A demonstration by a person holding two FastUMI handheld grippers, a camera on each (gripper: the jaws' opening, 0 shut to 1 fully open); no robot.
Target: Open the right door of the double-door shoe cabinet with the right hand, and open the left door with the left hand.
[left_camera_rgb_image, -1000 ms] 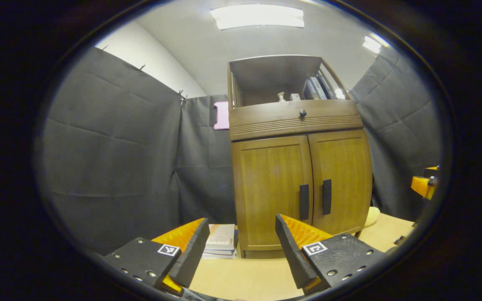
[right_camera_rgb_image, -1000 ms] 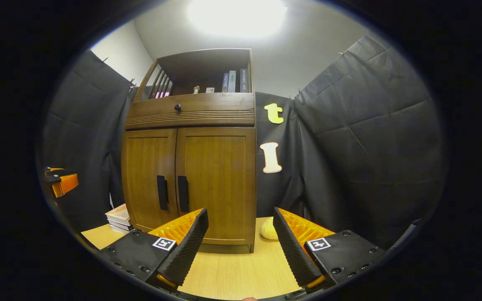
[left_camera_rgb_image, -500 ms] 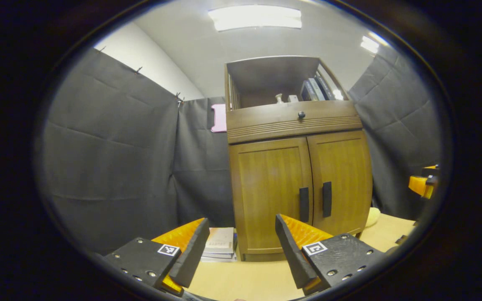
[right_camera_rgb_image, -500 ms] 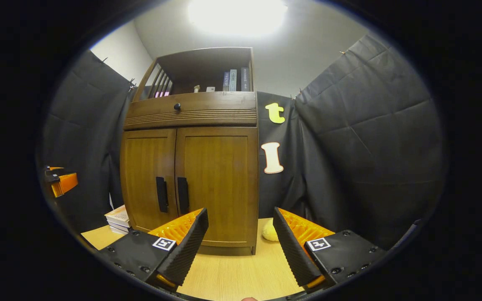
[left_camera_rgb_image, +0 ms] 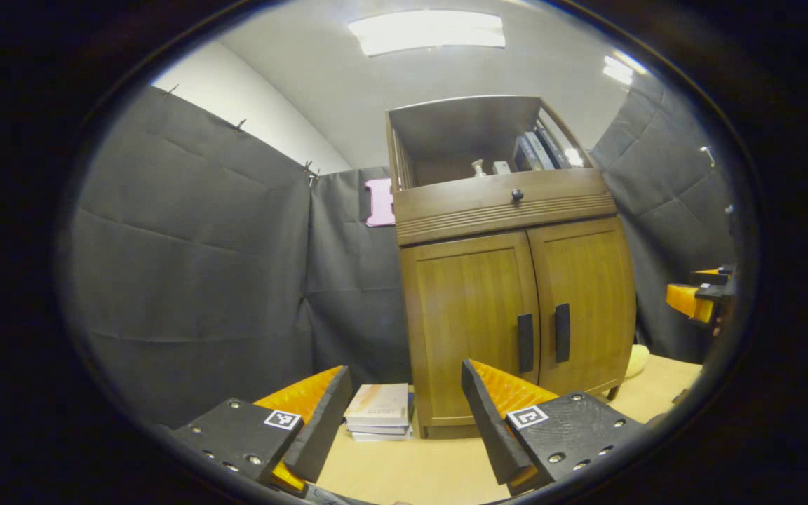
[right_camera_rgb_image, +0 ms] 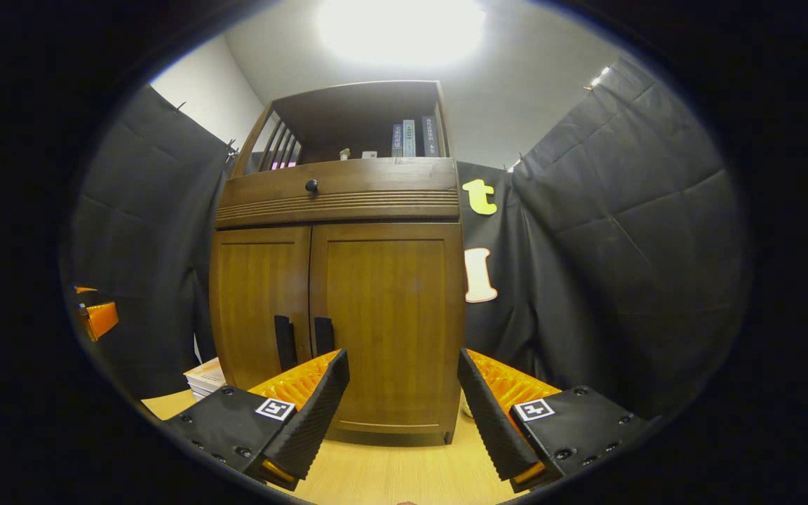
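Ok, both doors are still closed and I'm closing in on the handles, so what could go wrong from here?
The two black vertical handles sit close together at the seam of the brown wooden shoe cabinet, so the open right hand-held gripper might catch the wrong one. The two grippers may crowd each other there. The stack of books by the cabinet's left side could block the left door from swinging fully.

A shoe cabinet (left_camera_rgb_image: 516, 294) stands on the table (left_camera_rgb_image: 439, 470) near its back edge; a stack of books (left_camera_rgb_image: 379, 412) lies just left of it.
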